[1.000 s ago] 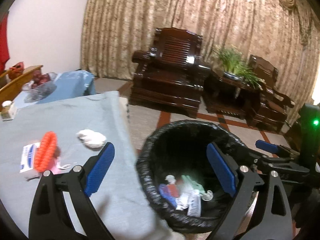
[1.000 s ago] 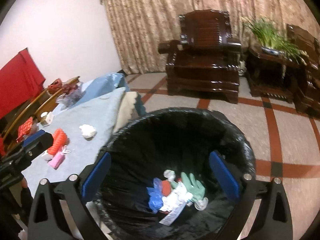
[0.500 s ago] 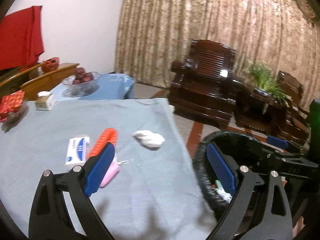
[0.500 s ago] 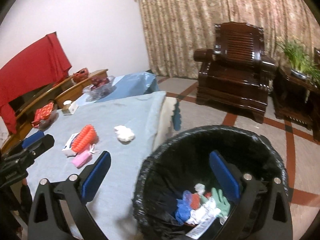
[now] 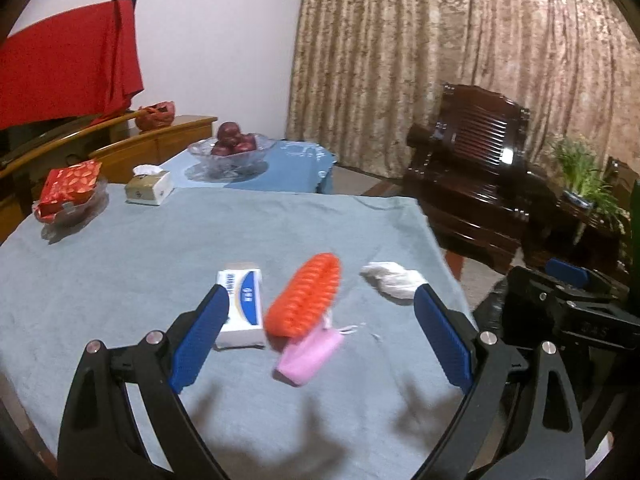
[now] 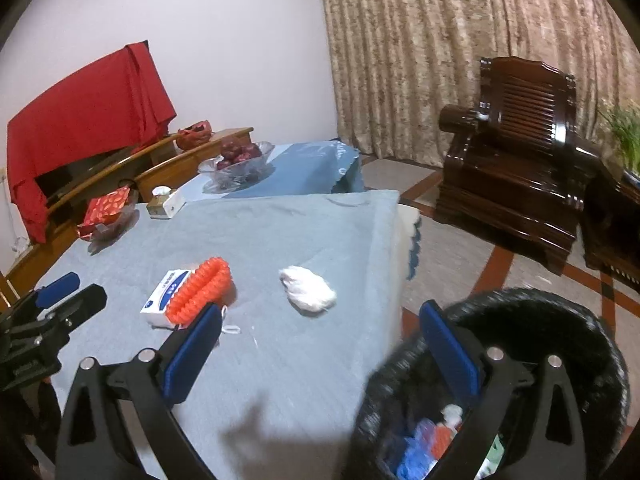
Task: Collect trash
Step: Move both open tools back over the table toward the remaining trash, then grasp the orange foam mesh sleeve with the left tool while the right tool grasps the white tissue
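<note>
My left gripper [image 5: 320, 340] is open and empty above the grey-blue tablecloth [image 5: 160, 264]. Between and just beyond its fingers lie an orange ribbed item [image 5: 306, 296], a pink item [image 5: 310, 354] and a white-and-blue box [image 5: 242, 308]. A crumpled white tissue [image 5: 394, 280] lies further right near the table edge. My right gripper [image 6: 320, 354] is open and empty, straddling the table edge and the black-lined trash bin [image 6: 560, 320], which holds several pieces of trash [image 6: 424, 440]. The tissue [image 6: 308, 288], orange item [image 6: 200, 288] and box [image 6: 164, 292] show ahead of it.
At the table's far side stand a tissue box [image 5: 150, 186], a red packet on a glass dish [image 5: 68, 192] and a glass bowl of red fruit [image 5: 232, 148]. A dark wooden armchair [image 5: 480, 168] and a potted plant [image 5: 584, 176] stand to the right.
Both grippers have swung left, away from the bin and over the table. The bin has left the left wrist view. Both stay open and empty.
</note>
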{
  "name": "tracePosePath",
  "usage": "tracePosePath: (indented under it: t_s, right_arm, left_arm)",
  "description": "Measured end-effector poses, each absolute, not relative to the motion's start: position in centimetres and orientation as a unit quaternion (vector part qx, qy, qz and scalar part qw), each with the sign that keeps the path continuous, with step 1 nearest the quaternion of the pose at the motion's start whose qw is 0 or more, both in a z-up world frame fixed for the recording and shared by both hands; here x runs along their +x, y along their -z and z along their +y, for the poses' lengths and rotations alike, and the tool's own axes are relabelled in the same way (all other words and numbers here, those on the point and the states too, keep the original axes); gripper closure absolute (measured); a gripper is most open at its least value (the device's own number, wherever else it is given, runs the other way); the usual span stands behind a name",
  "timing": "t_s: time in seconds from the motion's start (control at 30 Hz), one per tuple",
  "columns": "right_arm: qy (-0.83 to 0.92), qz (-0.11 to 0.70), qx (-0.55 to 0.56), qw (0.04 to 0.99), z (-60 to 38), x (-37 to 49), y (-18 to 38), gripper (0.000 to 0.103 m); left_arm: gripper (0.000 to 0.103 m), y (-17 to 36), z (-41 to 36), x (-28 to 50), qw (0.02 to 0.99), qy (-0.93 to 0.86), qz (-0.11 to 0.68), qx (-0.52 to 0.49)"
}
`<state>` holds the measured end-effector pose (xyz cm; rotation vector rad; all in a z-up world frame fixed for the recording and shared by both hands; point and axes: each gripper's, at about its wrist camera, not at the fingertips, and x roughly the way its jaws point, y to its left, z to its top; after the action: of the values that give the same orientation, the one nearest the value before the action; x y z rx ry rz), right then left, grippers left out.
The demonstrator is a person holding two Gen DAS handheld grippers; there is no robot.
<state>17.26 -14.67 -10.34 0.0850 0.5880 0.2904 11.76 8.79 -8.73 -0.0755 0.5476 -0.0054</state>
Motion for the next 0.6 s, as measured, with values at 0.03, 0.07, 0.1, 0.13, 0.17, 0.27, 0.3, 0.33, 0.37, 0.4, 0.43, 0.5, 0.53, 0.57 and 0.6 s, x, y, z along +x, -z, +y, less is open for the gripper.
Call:
tracePosePath:
  t_s: [0.03, 0.07, 0.1, 0.13, 0.17, 0.27, 0.3, 0.33, 0.37, 0.4, 0.43, 0.5, 0.53, 0.57, 0.6]
  right_arm:
    - [-0.143, 0.289, 0.041, 0.946, -14.0, 17.8, 10.6, 0.006]
    - [-0.143, 0.291, 0.039, 0.945, -13.4, 18.5, 10.9, 0.006]
    - [-0.142, 0.295, 0.038, 0.944, -12.7, 19.3, 11.4, 0.006]
    - [-0.142, 0.299, 0.037, 0.943, -12.3, 20.0, 11.9, 0.006]
    - [-0.141, 0.304, 0.036, 0.941, -11.8, 20.6, 12.4, 0.006]
    - [-0.134, 0.324, 0.031, 0.936, -10.6, 22.9, 14.2, 0.006]
    - [-0.131, 0.334, 0.028, 0.933, -10.1, 23.8, 15.0, 0.006]
    - [-0.130, 0.340, 0.028, 0.931, -10.0, 24.3, 15.5, 0.006]
    - [-0.128, 0.345, 0.028, 0.929, -9.8, 24.8, 16.0, 0.006]
    - [-0.125, 0.352, 0.029, 0.927, -9.5, 25.5, 16.6, 0.006]
    - [-0.123, 0.355, 0.030, 0.926, -9.5, 25.9, 17.0, 0.006]
    - [-0.119, 0.361, 0.030, 0.924, -9.3, 26.7, 17.6, 0.007]
    - [-0.116, 0.364, 0.030, 0.924, -9.2, 27.3, 18.0, 0.007]
    - [-0.112, 0.367, 0.030, 0.923, -9.1, 27.7, 18.3, 0.007]
    - [-0.109, 0.370, 0.029, 0.922, -9.0, 28.2, 18.7, 0.007]
  left_arm:
    - [0.012, 9.1, 9.2, 12.2, 0.961, -0.002, 0.273, -0.038]
    - [0.012, 9.3, 9.6, 12.6, 0.961, -0.006, 0.274, -0.039]
    - [0.012, 9.5, 9.9, 13.0, 0.960, -0.011, 0.276, -0.040]
    - [0.012, 9.9, 10.3, 13.6, 0.959, -0.016, 0.279, -0.041]
    - [0.012, 10.3, 10.7, 14.0, 0.958, -0.020, 0.282, -0.041]
    - [0.012, 11.3, 11.7, 15.1, 0.956, -0.029, 0.289, -0.044]
    - [0.012, 11.7, 12.0, 15.6, 0.955, -0.031, 0.293, -0.046]
    - [0.012, 12.0, 12.3, 16.1, 0.954, -0.032, 0.296, -0.047]
    - [0.012, 12.3, 12.5, 16.4, 0.953, -0.032, 0.298, -0.047]
    - [0.012, 12.6, 12.6, 16.8, 0.952, -0.033, 0.300, -0.046]
    - [0.012, 13.0, 12.8, 17.3, 0.951, -0.032, 0.303, -0.044]
    - [0.012, 13.5, 13.0, 17.9, 0.950, -0.030, 0.307, -0.045]
    - [0.012, 13.7, 13.1, 18.2, 0.950, -0.029, 0.308, -0.045]
    - [0.012, 13.9, 13.1, 18.5, 0.949, -0.027, 0.309, -0.044]
    - [0.012, 14.1, 13.1, 18.8, 0.949, -0.026, 0.311, -0.043]
